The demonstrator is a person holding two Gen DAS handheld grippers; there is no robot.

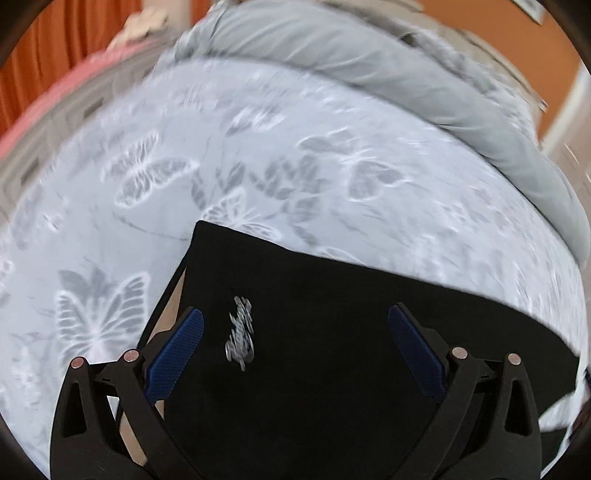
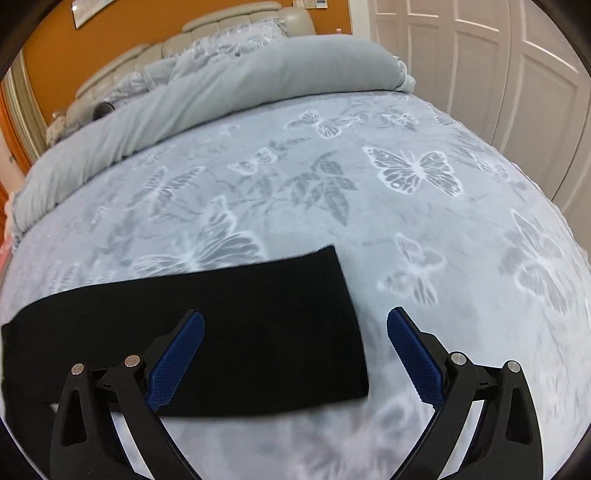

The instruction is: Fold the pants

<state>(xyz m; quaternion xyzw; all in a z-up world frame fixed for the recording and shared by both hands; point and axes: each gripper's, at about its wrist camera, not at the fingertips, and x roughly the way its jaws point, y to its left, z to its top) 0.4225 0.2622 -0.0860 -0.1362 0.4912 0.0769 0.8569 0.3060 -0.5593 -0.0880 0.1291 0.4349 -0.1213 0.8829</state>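
Black pants (image 1: 332, 325) lie flat on the bed, with a silver script logo (image 1: 240, 336) near the waist end. My left gripper (image 1: 295, 325) is open and empty, hovering over the waist end with the logo between its blue pads. In the right wrist view the pants (image 2: 258, 325) stretch left as a long black strip, ending at a hem on the right. My right gripper (image 2: 295, 328) is open and empty above that hem end, its left finger (image 2: 177, 362) over the cloth and its right finger (image 2: 417, 362) over the blanket.
The bed is covered by a pale blue butterfly blanket (image 2: 406, 206). A rolled grey duvet (image 2: 221, 85) lies along the head of the bed before a padded headboard (image 2: 236, 26). White closet doors (image 2: 498, 74) stand to the right. Orange curtains (image 1: 55, 44) hang at the left.
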